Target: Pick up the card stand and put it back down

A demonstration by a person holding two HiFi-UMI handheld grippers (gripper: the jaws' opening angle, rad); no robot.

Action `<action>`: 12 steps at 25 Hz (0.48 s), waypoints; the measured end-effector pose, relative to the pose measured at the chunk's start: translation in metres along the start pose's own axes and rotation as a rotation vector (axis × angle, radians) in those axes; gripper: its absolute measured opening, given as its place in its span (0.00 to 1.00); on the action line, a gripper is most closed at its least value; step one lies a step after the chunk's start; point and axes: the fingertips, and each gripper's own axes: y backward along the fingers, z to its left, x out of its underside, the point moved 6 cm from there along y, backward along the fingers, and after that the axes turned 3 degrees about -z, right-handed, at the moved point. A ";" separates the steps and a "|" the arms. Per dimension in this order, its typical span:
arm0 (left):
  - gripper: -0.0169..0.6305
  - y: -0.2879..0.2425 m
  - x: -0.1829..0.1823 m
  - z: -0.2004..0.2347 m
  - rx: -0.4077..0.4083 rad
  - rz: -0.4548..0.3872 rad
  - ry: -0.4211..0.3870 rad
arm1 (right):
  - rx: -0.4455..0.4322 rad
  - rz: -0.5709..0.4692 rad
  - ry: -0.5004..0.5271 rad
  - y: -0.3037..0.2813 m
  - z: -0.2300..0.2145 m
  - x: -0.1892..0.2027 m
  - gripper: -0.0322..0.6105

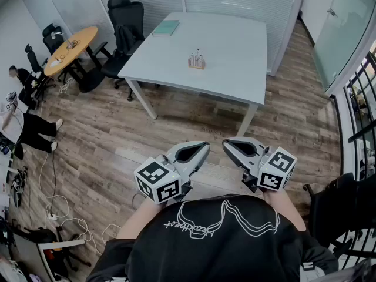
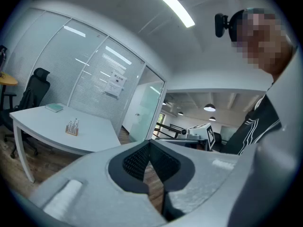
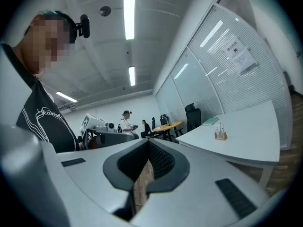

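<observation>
Grey plastic jaws are pressed together on both tools, with nothing between them. The left gripper [image 1: 201, 150] and the right gripper [image 1: 229, 145] are held level in front of the person's black shirt [image 1: 217, 239], their tips angled toward each other, near but apart, each marker cube on the side toward the body. Under them runs a wood-plank floor [image 1: 117, 128]. Well apart from either tool, the card stand [image 1: 197, 60] stands upright near the middle of the white table [image 1: 235, 40]: a small wooden base with clear holders rising from it. A green notebook [image 1: 165, 28] lies at the table's far left corner, close to a black office chair [image 1: 126, 16], and a round wooden table [image 1: 70, 47] stands further left.
</observation>
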 end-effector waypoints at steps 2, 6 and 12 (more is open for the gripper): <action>0.05 -0.003 -0.001 -0.001 0.000 0.002 0.000 | -0.005 -0.012 0.007 0.002 -0.001 -0.002 0.06; 0.05 -0.007 -0.007 -0.005 -0.004 -0.011 -0.001 | -0.027 -0.023 0.009 0.005 -0.002 -0.005 0.06; 0.05 -0.015 -0.017 -0.009 -0.019 -0.029 -0.029 | -0.042 -0.025 0.039 0.008 -0.006 -0.015 0.06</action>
